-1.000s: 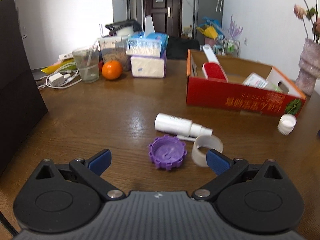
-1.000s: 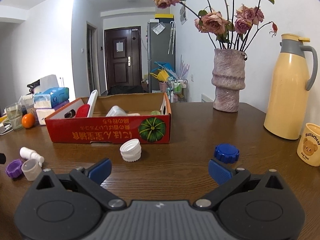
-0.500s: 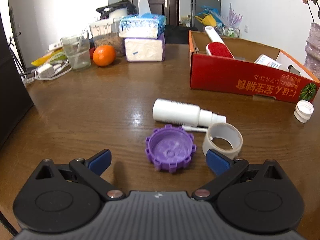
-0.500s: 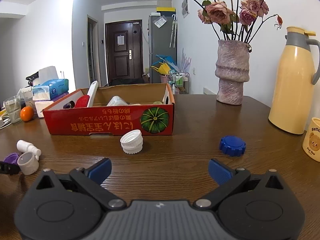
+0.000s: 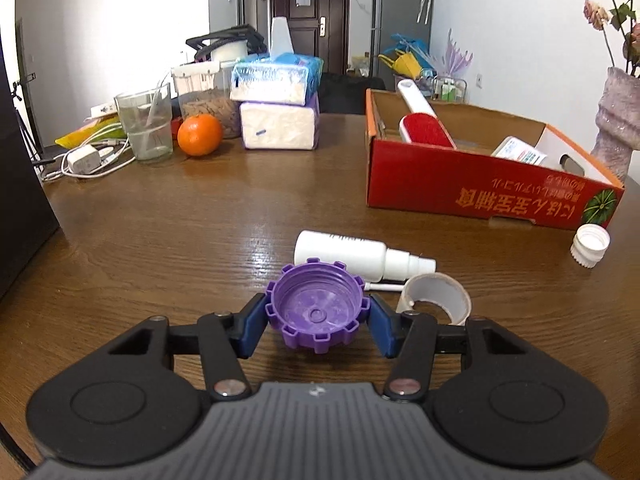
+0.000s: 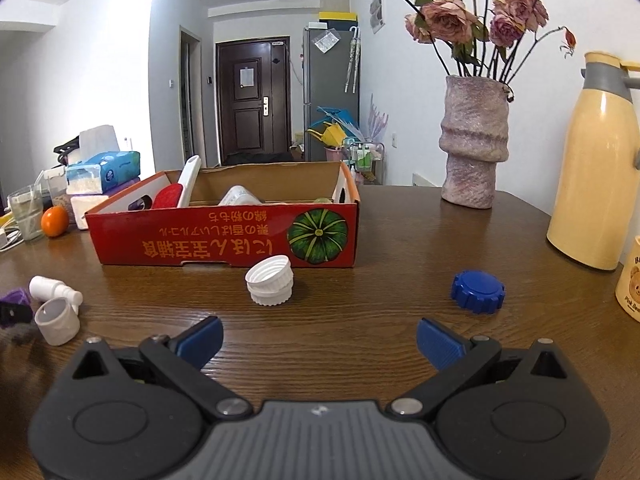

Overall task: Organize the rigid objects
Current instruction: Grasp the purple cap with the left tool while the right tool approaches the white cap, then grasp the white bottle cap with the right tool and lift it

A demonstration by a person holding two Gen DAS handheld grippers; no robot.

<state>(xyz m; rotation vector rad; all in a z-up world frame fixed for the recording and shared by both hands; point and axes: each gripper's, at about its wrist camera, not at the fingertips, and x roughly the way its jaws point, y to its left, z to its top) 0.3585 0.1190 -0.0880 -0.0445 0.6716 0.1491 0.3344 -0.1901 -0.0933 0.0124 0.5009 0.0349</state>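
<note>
A purple ridged cap (image 5: 316,300) lies open side up on the brown table, between the blue pads of my left gripper (image 5: 317,313). Its jaws are closing, and both pads touch the cap's rim. Just beyond lie a white spray bottle (image 5: 344,250) and a whitish ring (image 5: 436,298). A red cardboard box (image 5: 480,196) holds a red lint brush (image 5: 424,128). My right gripper (image 6: 319,334) stands open over bare table, with nothing between its fingers. A white cap (image 6: 270,280) sits ahead of it and a blue cap (image 6: 477,291) to its right.
At the back left stand a glass (image 5: 146,124), an orange (image 5: 199,135), tissue packs (image 5: 280,124) and a charger with cables (image 5: 82,160). A vase (image 6: 474,144), a cream thermos (image 6: 596,184) and a mug (image 6: 630,280) stand on the right.
My left gripper has moved forward and down around the purple cap, and its jaws have come in from wide open onto the cap's sides. The right gripper has stayed put.
</note>
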